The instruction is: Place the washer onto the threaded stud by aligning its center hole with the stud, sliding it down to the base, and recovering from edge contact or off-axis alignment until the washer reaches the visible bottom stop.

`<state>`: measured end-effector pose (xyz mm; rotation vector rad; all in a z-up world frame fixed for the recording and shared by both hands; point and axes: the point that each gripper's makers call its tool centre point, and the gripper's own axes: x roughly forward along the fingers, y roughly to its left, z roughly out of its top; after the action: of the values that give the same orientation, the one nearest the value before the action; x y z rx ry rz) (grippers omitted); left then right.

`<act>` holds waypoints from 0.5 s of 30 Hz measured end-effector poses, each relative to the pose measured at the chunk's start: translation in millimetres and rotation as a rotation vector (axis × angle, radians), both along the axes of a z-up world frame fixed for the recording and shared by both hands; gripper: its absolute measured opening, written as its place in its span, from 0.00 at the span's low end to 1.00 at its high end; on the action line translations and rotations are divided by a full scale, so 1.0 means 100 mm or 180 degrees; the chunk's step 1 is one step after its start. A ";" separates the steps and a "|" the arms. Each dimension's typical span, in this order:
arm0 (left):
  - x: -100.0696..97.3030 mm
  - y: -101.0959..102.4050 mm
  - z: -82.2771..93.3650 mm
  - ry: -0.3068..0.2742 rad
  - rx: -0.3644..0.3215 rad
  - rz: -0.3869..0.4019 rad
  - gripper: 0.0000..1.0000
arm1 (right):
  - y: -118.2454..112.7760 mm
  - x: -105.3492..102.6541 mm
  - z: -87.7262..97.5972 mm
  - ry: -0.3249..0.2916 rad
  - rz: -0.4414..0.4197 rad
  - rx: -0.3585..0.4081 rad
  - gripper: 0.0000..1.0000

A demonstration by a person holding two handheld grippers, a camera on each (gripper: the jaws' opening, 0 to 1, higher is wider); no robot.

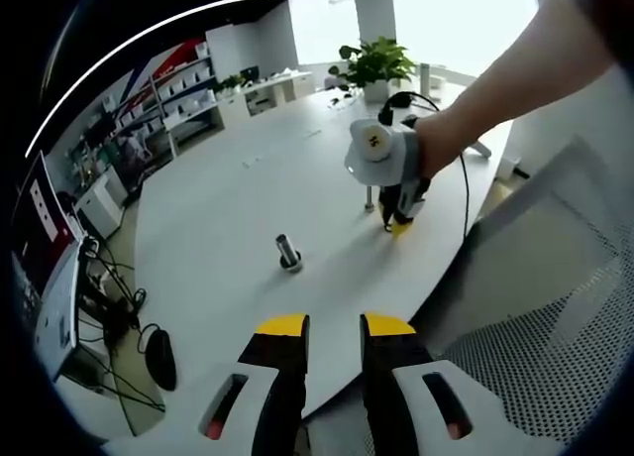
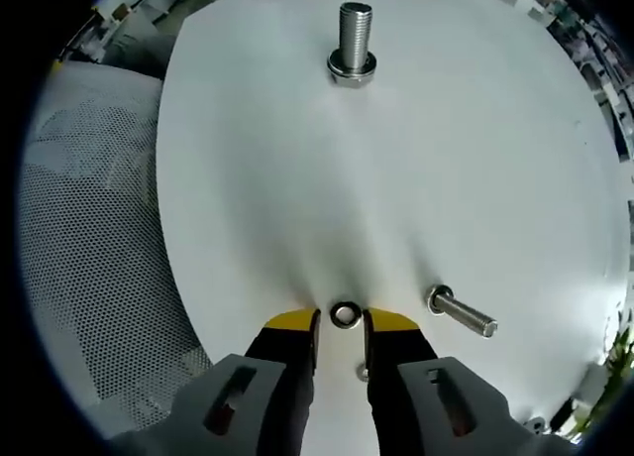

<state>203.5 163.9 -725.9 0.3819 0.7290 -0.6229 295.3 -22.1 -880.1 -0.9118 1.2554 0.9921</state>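
The threaded stud (image 2: 354, 45) stands upright on its hex base at the far side of the white table (image 2: 297, 178); it also appears as a small stud (image 1: 288, 253) mid-table. A small steel washer (image 2: 344, 314) lies flat on the table between the yellow tips of my right gripper (image 2: 342, 322), whose jaws straddle it with a thin gap on each side. That right gripper (image 1: 396, 218), held by a person's hand, points down at the table beyond the stud. My left gripper (image 1: 335, 325) hovers over the near table edge, open and holding nothing.
A second bolt (image 2: 461, 314) lies on its side just right of the washer. A mesh chair (image 2: 99, 238) sits at the table's left edge. A potted plant (image 1: 374, 64), shelves (image 1: 168, 99) and floor cables (image 1: 119, 317) surround the table.
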 end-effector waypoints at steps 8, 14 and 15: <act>0.01 0.02 0.01 -0.0018 -0.0002 0.0041 0.18 | -0.01 0.03 -0.01 0.0040 0.0135 -0.0117 0.16; 0.01 0.02 0.01 -0.0023 0.0002 0.0045 0.18 | -0.01 0.01 0.00 0.0028 0.0144 -0.0262 0.16; 0.02 0.02 0.01 -0.0024 0.0003 0.0045 0.18 | -0.01 0.01 0.00 0.0027 0.0136 -0.0268 0.16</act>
<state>205.1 166.0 -724.5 0.3794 0.7242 -0.6075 296.7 -23.2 -880.4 -1.0040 1.2975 0.9834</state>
